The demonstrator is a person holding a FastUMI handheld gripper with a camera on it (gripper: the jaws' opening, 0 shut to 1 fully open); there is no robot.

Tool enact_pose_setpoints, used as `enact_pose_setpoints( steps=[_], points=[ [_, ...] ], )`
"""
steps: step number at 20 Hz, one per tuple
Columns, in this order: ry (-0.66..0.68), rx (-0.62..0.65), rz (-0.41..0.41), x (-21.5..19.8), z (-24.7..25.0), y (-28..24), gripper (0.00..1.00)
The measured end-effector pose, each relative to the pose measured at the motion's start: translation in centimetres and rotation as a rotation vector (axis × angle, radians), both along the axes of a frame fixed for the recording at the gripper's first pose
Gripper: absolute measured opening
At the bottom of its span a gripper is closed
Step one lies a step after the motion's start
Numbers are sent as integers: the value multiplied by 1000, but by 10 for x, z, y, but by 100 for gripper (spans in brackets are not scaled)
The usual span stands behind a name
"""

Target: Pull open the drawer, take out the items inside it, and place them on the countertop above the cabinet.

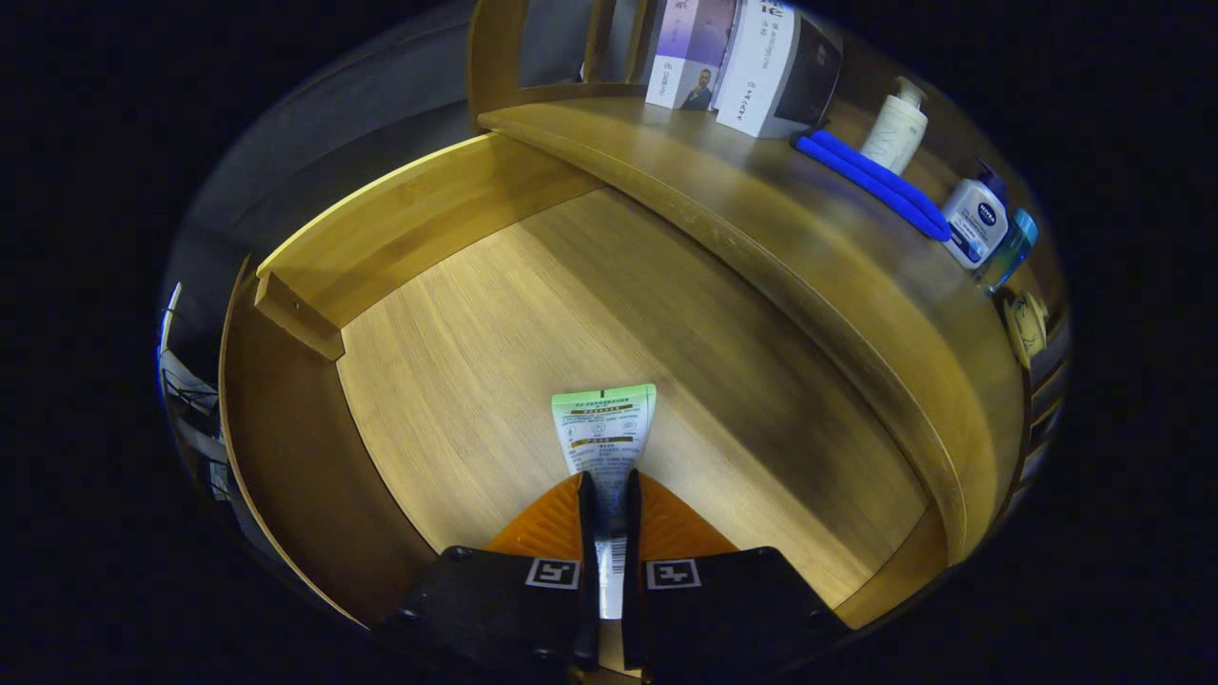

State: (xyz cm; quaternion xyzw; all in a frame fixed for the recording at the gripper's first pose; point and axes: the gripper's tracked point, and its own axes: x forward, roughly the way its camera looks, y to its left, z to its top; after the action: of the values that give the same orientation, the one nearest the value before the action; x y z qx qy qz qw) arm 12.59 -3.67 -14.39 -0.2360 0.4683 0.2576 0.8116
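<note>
Tube sits pinched between both fingers of the hand-held gripper, nearly closed on it, long axis running straight ahead over the open drawer. Counter lies up and right, likely the next destination.

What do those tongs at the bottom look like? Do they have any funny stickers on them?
The tongs have two narrow fingers set side by side, each growing out of a ribbed, wedge-shaped piece. Behind those sit two chunky black blocks. Each block wears a little square sticker with a black-and-white blocky pattern, like a puzzle code. No cables show here.
</note>
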Motion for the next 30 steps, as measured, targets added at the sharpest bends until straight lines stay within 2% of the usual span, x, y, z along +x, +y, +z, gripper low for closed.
enact_pose_setpoints(
  steps=[5,15,18,24,30],
  points=[
    [-96,71,-31,7,23,2,11],
    [-246,227,-14,0,93,20,11],
    [-287,262,-42,4,114,22,11],
    [-380,373,-166,28,160,22,11],
    [-423,525,-464,73,181,-4,10]
  ],
)
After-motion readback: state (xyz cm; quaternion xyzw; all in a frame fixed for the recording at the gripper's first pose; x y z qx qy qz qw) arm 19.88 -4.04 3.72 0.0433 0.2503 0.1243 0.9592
